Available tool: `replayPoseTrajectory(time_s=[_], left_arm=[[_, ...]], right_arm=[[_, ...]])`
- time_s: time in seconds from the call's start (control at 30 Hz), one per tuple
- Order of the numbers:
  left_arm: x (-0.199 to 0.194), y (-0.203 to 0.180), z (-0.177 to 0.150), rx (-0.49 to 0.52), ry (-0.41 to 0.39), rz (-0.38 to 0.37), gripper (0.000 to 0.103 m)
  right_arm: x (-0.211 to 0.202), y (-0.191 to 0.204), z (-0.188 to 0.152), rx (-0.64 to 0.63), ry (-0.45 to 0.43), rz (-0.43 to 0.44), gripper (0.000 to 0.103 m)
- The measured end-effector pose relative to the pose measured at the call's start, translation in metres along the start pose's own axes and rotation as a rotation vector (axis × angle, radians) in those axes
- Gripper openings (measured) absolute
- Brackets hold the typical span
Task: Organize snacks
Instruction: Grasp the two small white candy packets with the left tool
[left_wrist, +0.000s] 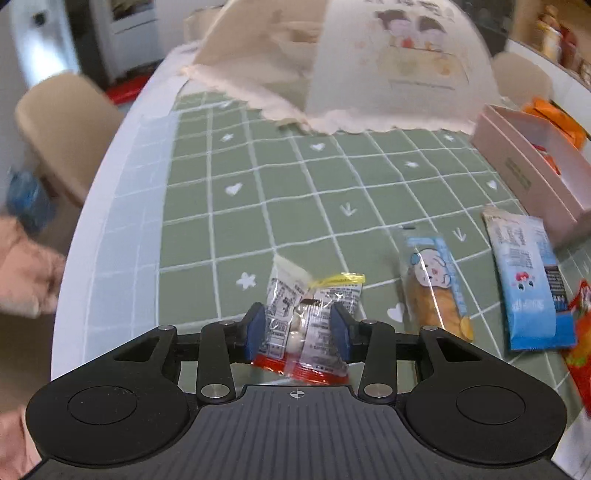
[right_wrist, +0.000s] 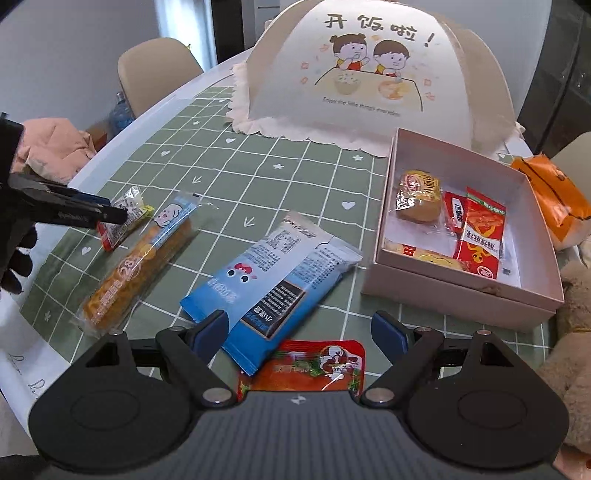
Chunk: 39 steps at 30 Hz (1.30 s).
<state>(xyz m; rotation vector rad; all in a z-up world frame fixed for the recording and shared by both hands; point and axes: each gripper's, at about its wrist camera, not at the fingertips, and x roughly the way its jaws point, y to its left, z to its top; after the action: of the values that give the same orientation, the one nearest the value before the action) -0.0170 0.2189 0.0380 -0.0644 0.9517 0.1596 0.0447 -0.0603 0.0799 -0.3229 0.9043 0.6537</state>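
Two small clear snack packets (left_wrist: 306, 314) with red bottoms lie on the green checked tablecloth, between the blue pads of my left gripper (left_wrist: 298, 330); the pads stand at their sides without visibly squeezing them. The right wrist view shows that left gripper (right_wrist: 118, 216) low over the same packets (right_wrist: 127, 214). My right gripper (right_wrist: 299, 328) is wide open above the near end of a blue packet (right_wrist: 273, 273) and a red packet (right_wrist: 314, 365). A long orange biscuit pack (right_wrist: 136, 266) lies between the two groups. The pink box (right_wrist: 461, 291) at the right holds several snacks.
A domed fabric food cover (right_wrist: 369, 74) stands at the back of the table. An orange bag (right_wrist: 554, 192) and a plush toy (right_wrist: 572, 332) sit right of the box. Beige chairs (left_wrist: 62, 122) stand beyond the white table edge at the left. A pink sleeve (left_wrist: 22, 269) is there too.
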Motion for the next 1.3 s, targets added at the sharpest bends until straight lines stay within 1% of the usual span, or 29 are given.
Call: replayPoseTrajectory(time_s=[0.1,0.23,0.27,0.3,0.43,0.5,0.53,0.6,0.63,0.67,0.7,0.73,0.77,0.8,0.83,0.93,0.97,1.03,1.07,1.1,1.13,1.17,1.23,1.3], left_arm=[[0.001,-0.007,-0.002,0.038,0.027,-0.080,0.045],[0.001,-0.019,-0.003,0.098,0.035,-0.105,0.046],[0.001,-0.021,-0.003,0.107,0.035,-0.102,0.047],[0.001,-0.023,-0.003,0.118,0.035,-0.092,0.050],[0.006,-0.030,0.001,0.170,0.015,-0.028,0.050],[0.010,-0.031,0.006,0.172,0.008,0.000,0.050],[0.012,-0.031,0.009,0.164,0.011,-0.004,0.050],[0.016,-0.031,0.013,0.147,0.027,-0.034,0.050],[0.018,-0.031,0.013,0.143,0.049,-0.069,0.052],[0.020,-0.032,0.014,0.142,0.070,-0.113,0.059],[0.022,-0.033,0.013,0.148,0.083,-0.137,0.062],[0.023,-0.036,0.012,0.169,0.081,-0.133,0.063],[0.024,-0.039,0.010,0.184,0.077,-0.116,0.066],[0.025,-0.039,0.009,0.177,0.074,-0.102,0.068],[0.027,-0.038,0.010,0.148,0.072,-0.094,0.068],[0.032,-0.030,0.016,0.024,0.051,-0.085,0.068],[0.034,-0.029,0.019,0.000,0.048,-0.082,0.067],[0.036,-0.031,0.023,-0.014,0.061,-0.067,0.067],[0.034,-0.033,0.023,-0.013,0.067,-0.066,0.063],[0.031,-0.033,0.022,-0.019,0.061,-0.083,0.060],[0.025,-0.032,0.018,-0.029,0.044,-0.108,0.059],[0.018,-0.030,0.014,-0.040,0.031,-0.116,0.056],[-0.001,-0.024,0.004,-0.078,0.000,-0.076,0.056],[-0.026,-0.015,-0.005,-0.147,-0.033,-0.051,0.056]], right_arm=[[0.002,0.000,-0.002,0.004,0.011,-0.002,0.085],[0.008,-0.003,-0.008,0.023,0.038,-0.002,0.085],[0.009,-0.004,-0.010,0.029,0.044,-0.001,0.085],[0.010,-0.004,-0.012,0.034,0.048,0.000,0.085],[0.013,-0.007,-0.020,0.055,0.063,0.004,0.085],[0.013,-0.008,-0.023,0.068,0.068,0.005,0.085],[0.014,-0.009,-0.025,0.075,0.072,0.005,0.085],[0.014,-0.011,-0.028,0.090,0.080,0.009,0.085],[0.014,-0.012,-0.030,0.098,0.083,0.011,0.085],[0.014,-0.014,-0.032,0.107,0.088,0.013,0.085],[0.014,-0.015,-0.034,0.114,0.092,0.015,0.085],[0.014,-0.016,-0.036,0.122,0.096,0.016,0.085],[0.014,-0.017,-0.037,0.127,0.099,0.017,0.085],[0.014,-0.019,-0.039,0.133,0.101,0.018,0.085],[0.014,-0.020,-0.040,0.138,0.102,0.018,0.085],[0.015,-0.021,-0.045,0.154,0.113,0.022,0.085],[0.016,-0.021,-0.046,0.158,0.119,0.025,0.085],[0.015,-0.019,-0.045,0.155,0.120,0.033,0.085],[0.013,-0.017,-0.044,0.145,0.108,0.034,0.085],[0.012,-0.014,-0.042,0.132,0.095,0.032,0.085],[0.009,-0.011,-0.039,0.117,0.077,0.027,0.085],[0.008,-0.009,-0.036,0.108,0.064,0.023,0.085],[0.008,-0.006,-0.031,0.098,0.045,0.022,0.085],[0.009,-0.006,-0.029,0.094,0.039,0.021,0.085]])
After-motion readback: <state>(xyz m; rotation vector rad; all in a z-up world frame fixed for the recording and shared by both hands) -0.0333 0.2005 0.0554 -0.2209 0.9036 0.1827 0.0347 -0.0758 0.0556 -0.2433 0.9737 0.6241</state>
